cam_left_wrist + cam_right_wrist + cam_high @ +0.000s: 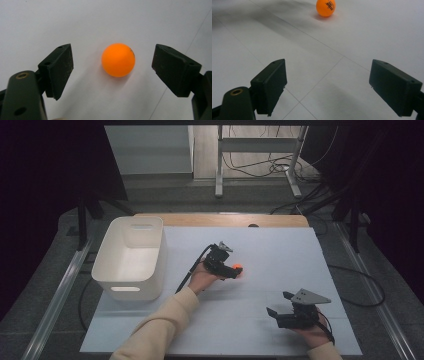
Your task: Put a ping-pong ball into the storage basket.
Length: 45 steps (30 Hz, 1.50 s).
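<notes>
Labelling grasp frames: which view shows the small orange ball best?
The left gripper view: the small orange plastic ball sits large and sharp between the open left gripper, touching neither jaw. The right gripper view shows it small and far off, its black print visible. In the high view it is an orange speck at the left gripper's tips.

Orange ping-pong ball, small dark print on one side, sitting on the white table surface near mid-table. It lies free between the left gripper jaws, gaps both sides, no contact.
</notes>
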Available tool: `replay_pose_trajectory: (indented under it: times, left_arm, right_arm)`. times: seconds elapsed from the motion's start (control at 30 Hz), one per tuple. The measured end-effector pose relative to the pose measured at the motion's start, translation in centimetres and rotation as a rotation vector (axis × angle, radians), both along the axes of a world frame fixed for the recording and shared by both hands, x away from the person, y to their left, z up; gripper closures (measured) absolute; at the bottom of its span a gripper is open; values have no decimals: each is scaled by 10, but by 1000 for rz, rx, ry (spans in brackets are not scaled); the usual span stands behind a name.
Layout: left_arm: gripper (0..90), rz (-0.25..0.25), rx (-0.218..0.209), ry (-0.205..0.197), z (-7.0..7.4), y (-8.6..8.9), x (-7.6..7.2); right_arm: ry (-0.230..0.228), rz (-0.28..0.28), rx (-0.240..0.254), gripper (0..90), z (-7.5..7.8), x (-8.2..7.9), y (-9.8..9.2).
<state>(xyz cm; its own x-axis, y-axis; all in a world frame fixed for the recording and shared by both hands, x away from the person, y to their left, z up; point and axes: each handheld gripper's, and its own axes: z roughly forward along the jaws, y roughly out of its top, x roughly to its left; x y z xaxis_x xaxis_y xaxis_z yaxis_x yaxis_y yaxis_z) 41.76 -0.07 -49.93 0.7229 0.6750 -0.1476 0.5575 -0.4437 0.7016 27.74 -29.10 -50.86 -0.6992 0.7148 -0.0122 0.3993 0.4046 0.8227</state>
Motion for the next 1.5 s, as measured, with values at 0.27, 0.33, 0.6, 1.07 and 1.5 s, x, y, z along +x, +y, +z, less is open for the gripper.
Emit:
replay_pose_trajectory:
  times: [0.27, 0.33, 0.6, 1.07, 1.5]
  left_arm:
    - [183, 0, 14, 11, -4, -4, 5]
    - [183, -3, 19, 12, -5, -5, 5]
    - [184, -11, 29, 18, -8, -8, 9]
    - [206, -23, 34, 47, -19, -16, 16]
    - [406, -57, 49, 85, -20, -18, 17]
  right_arm:
    - [1, 0, -3, 153, 0, 0, 0]
    - [1, 0, -2, 153, 0, 0, 0]
    - [0, 1, -1, 153, 0, 0, 0]
    - [3, 1, -2, 153, -1, 1, 0]
    - [1, -1, -1, 153, 0, 1, 0]
